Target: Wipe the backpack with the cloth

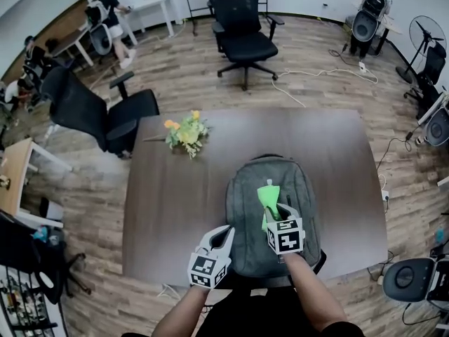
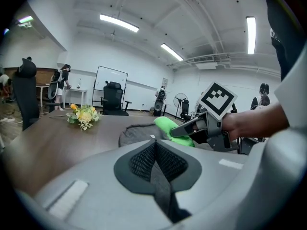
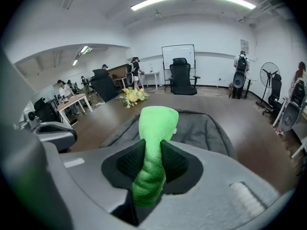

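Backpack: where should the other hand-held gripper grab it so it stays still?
The backpack lies flat, so its broad face gives two jaws nothing to pinch. Probably best is its left side edge, coming in low from the left along the table. The left hand-held gripper sits beside it, jaws shut; the right hand-held gripper holds the green cloth.

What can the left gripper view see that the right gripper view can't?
Only the left gripper view shows the right tool from the outside, with its marker cube and the hand holding it. It also shows the left tool, jaws shut and empty. Only the right gripper view shows the green cloth squeezed right between the right tool's jaws. Both show the green cloth, the grey backpack, the flowers and the whiteboard.
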A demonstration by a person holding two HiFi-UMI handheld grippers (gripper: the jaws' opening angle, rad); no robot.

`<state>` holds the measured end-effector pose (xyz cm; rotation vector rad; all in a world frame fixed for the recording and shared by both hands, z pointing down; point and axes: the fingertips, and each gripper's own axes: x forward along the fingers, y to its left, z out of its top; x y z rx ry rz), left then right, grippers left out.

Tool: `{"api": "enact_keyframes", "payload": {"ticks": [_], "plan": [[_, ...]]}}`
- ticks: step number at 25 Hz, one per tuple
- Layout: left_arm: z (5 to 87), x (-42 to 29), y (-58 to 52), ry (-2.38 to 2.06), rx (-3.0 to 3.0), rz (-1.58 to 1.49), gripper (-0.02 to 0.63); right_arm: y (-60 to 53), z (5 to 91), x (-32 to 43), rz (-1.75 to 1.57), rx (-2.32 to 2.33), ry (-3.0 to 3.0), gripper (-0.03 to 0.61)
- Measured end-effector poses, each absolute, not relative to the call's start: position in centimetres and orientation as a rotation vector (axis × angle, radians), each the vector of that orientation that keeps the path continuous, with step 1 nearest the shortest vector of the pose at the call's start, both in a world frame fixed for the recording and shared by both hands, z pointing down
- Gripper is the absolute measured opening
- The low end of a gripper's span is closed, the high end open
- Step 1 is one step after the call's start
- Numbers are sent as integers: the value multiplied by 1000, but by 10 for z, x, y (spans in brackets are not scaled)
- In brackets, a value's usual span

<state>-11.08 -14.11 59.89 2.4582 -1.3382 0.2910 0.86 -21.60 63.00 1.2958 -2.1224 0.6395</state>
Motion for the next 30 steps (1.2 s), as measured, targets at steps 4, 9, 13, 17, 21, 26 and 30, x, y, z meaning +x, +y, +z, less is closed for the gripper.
{"api": "enact_keyframes", "payload": {"ticks": [4, 9, 13, 17, 21, 26, 30], "plan": [[600, -129, -136, -1368, 2437, 298, 20, -203, 634, -36, 661, 1205, -2162, 98], [598, -152, -134, -1417, 2414, 295, 20, -188, 647, -77, 682, 1098, -2184, 98], [595, -165, -129, -1452, 2405, 293, 20, -184, 659, -89, 672, 1061, -2162, 98], [599, -173, -125, -1468, 2384, 296, 20, -186, 666, -86, 632, 1064, -2132, 98], [602, -171, -124, -1455, 2382, 303, 20, -188, 672, -75, 588, 1073, -2087, 98], [605, -166, -124, -1433, 2387, 310, 20, -191, 682, -49, 563, 1089, -2013, 100], [607, -162, -124, -1418, 2386, 318, 20, -196, 682, -27, 562, 1119, -1974, 100]]}}
